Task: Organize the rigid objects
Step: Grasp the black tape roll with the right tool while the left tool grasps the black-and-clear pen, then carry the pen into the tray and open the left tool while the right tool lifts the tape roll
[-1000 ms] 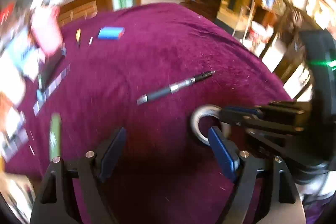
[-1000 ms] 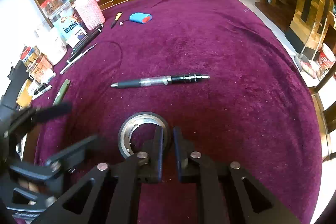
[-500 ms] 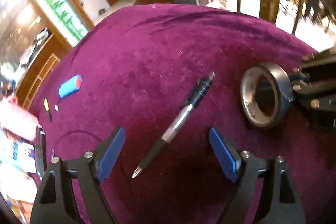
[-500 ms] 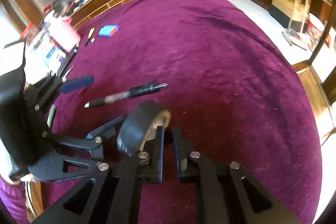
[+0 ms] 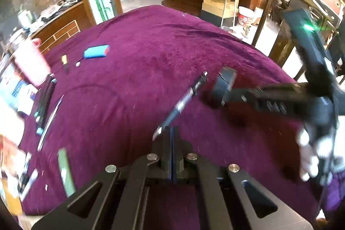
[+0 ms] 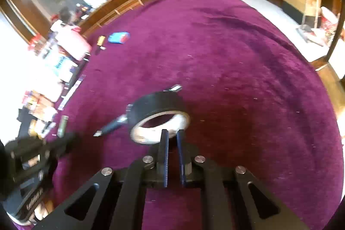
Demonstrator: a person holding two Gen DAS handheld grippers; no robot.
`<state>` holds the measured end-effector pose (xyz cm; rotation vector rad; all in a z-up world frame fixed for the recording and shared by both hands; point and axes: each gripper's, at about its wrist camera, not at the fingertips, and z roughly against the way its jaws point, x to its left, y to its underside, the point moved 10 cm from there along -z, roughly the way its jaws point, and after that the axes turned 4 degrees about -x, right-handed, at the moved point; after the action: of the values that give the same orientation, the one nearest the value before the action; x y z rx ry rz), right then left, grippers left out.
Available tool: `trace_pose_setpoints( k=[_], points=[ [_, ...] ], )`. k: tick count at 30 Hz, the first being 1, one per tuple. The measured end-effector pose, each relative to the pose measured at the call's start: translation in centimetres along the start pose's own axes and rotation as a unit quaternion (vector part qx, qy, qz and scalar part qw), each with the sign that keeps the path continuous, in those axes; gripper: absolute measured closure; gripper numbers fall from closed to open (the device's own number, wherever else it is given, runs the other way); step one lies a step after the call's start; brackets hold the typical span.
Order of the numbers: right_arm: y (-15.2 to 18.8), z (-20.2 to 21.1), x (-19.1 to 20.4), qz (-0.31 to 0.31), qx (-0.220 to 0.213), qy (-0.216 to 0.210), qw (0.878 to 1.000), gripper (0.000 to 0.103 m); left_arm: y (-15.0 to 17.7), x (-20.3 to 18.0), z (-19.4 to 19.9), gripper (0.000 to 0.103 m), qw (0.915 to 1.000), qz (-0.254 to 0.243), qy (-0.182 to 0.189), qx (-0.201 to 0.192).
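My right gripper (image 6: pixel 171 133) is shut on the near rim of a black tape roll (image 6: pixel 158 106) and holds it above the purple cloth. The roll also shows in the left wrist view (image 5: pixel 223 87), held out by the right gripper. My left gripper (image 5: pixel 171 129) is shut on the tip end of a black gel pen (image 5: pixel 183 100), whose far end points up and away. The pen (image 6: pixel 112 125) also shows beside the left gripper in the right wrist view.
A blue battery pack (image 5: pixel 96 51) and a small yellow tool (image 5: pixel 64 60) lie far left on the purple table (image 5: pixel 151 53). Pens, a pink basket (image 5: pixel 31 61) and jars crowd the left edge. A green pen (image 5: pixel 65 171) lies near left. Chairs stand past the right edge.
My left gripper closed from wide open onto the pen. My right gripper lifted the tape roll off the cloth and carried it up and away.
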<state>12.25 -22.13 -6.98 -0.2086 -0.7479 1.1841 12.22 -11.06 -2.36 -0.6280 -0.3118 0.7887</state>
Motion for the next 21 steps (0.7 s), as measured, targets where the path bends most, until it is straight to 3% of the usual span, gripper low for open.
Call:
trace_pose_setpoints(
  k=[3, 5, 6, 7, 16, 17, 18, 19, 20, 21],
  points=[
    [-0.2, 0.5, 0.5, -0.001, -0.011, -0.008, 1.000, 0.096, 1.2, 0.1, 1.9, 0.103, 0.9998, -0.011, -0.017, -0.003],
    [-0.5, 1.2, 0.4, -0.013, -0.021, -0.015, 1.000, 0.095, 1.3, 0.0, 1.9, 0.084, 0.9994, -0.026, -0.024, -0.003],
    [-0.7, 1.7, 0.4, -0.017, -0.027, -0.018, 0.999, 0.095, 1.1, -0.1, 1.4, 0.060, 0.9989, -0.032, -0.033, -0.005],
    [-0.9, 2.2, 0.3, -0.021, -0.036, -0.020, 0.999, 0.095, 0.7, -0.1, 0.8, 0.049, 0.9984, -0.038, -0.041, -0.009],
    [-1.0, 0.6, -2.2, -0.089, -0.007, -0.027, 0.996, 0.095, -2.3, -1.5, -8.3, 0.051, 0.9946, -0.091, -0.044, 0.025],
    [-1.2, 0.6, -2.3, -0.089, -0.010, -0.024, 0.996, 0.093, -2.7, -1.8, -8.7, 0.053, 0.9954, -0.088, -0.033, 0.021],
    [-1.2, 0.6, -2.4, -0.087, -0.012, -0.020, 0.996, 0.090, -2.9, -2.1, -8.7, 0.070, 0.9961, -0.083, -0.022, 0.022],
    [-1.3, 0.5, -2.3, -0.083, -0.012, -0.017, 0.996, 0.079, -2.7, -2.7, -8.8, 0.082, 0.9967, -0.074, 0.003, 0.032],
    [-1.3, 0.5, -2.3, -0.083, -0.012, -0.017, 0.996, 0.058, -2.7, -2.7, -8.7, 0.086, 0.9960, -0.082, -0.008, 0.032],
    [-1.4, 0.5, -2.3, -0.082, -0.014, -0.017, 0.996, 0.049, -2.5, -2.8, -8.5, 0.086, 0.9948, -0.096, -0.014, 0.033]
  ],
)
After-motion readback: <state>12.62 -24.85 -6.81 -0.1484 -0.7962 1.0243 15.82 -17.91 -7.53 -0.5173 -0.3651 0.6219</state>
